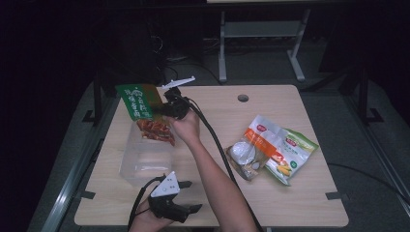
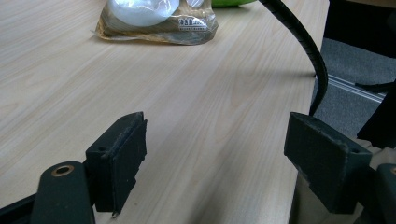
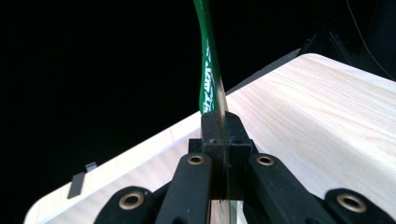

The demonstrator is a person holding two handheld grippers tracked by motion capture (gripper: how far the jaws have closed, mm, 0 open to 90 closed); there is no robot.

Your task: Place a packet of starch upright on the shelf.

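Observation:
A green-topped snack bag [image 1: 145, 113] with red contents hangs over a clear plastic box [image 1: 145, 157] on the left half of the table. My right gripper [image 1: 167, 107] is shut on the bag's edge; in the right gripper view the green bag [image 3: 208, 65] rises edge-on out of the closed gripper [image 3: 220, 122]. My left gripper [image 1: 186, 209] rests near the table's front edge, jaws wide open with bare tabletop between them, as the left gripper view shows [image 2: 215, 154]. Its left finger [image 2: 119, 156] and right finger [image 2: 324, 156] stand far apart.
Several packaged foods lie on the right of the table [image 1: 270, 193]: a brownish pack with white round pieces [image 1: 244, 157] [image 2: 156, 18], an orange-and-white bag [image 1: 266, 137], and a green corn bag [image 1: 292, 154]. A black cable [image 2: 303, 39] crosses the table's middle. A round hole [image 1: 243, 98] sits near the far edge.

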